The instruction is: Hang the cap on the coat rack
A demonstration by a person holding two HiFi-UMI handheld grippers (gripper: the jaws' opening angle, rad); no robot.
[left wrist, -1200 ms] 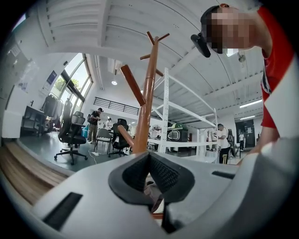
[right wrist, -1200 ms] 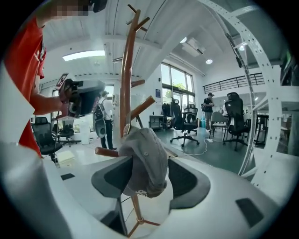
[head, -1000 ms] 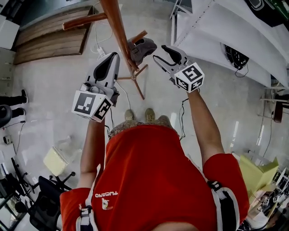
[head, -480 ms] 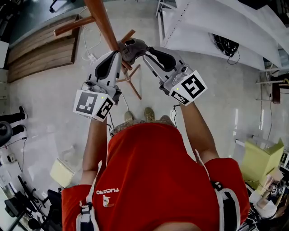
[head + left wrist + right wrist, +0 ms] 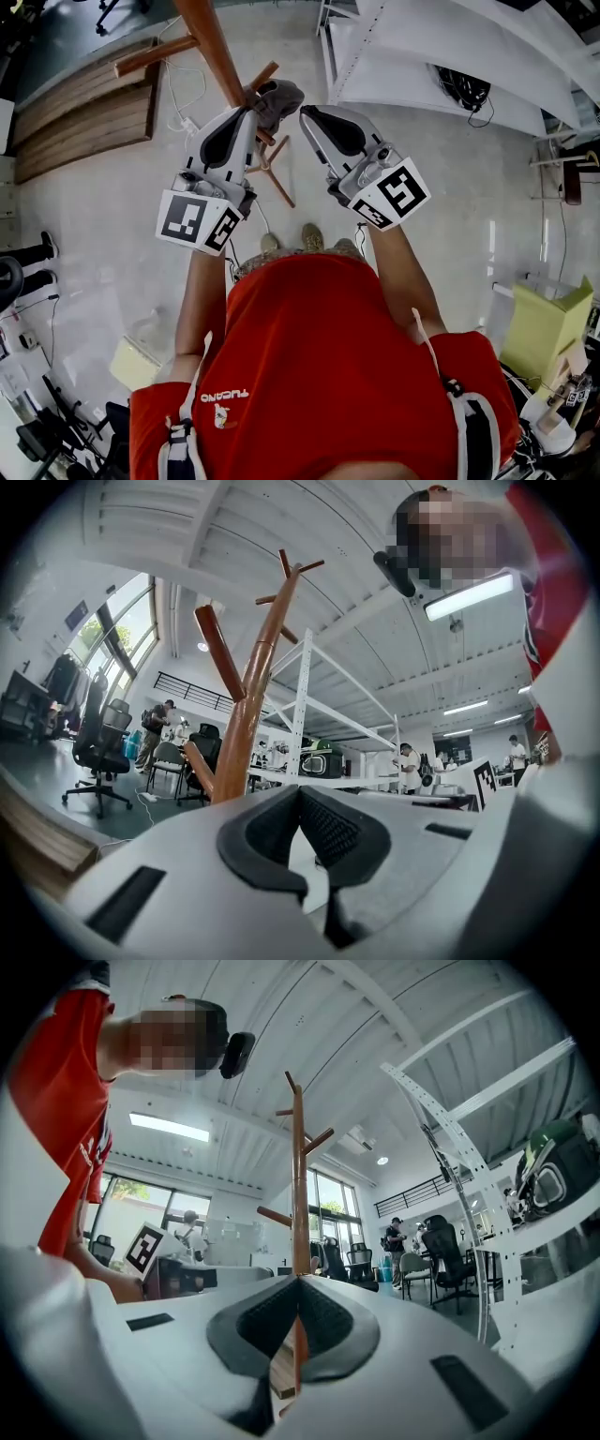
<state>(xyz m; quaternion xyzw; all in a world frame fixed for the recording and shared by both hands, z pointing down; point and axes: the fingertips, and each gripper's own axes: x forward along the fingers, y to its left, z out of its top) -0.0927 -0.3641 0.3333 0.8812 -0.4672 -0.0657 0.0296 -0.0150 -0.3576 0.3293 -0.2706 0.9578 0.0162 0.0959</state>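
Observation:
The wooden coat rack (image 5: 214,49) rises at the top of the head view, with its feet on the floor below. A grey cap (image 5: 278,96) hangs over one of its pegs, touched by neither gripper. My left gripper (image 5: 246,113) is shut and empty, its tips beside the pole just left of the cap. My right gripper (image 5: 306,113) is shut on nothing, its tip just right of the cap. In the left gripper view the rack (image 5: 246,726) stands beyond the closed left gripper (image 5: 300,791). In the right gripper view the pole (image 5: 298,1194) lines up behind the closed right gripper (image 5: 298,1281).
White metal shelving (image 5: 441,52) stands to the right of the rack. Wooden planks (image 5: 84,94) lie on the floor at the upper left, with a cable (image 5: 192,89) near them. A yellow box (image 5: 542,330) sits at right. Office chairs (image 5: 101,752) and people stand farther off.
My right gripper's jaws went from wide open beside the cap to shut and empty. The cap stays on its peg. The left gripper kept its place by the pole.

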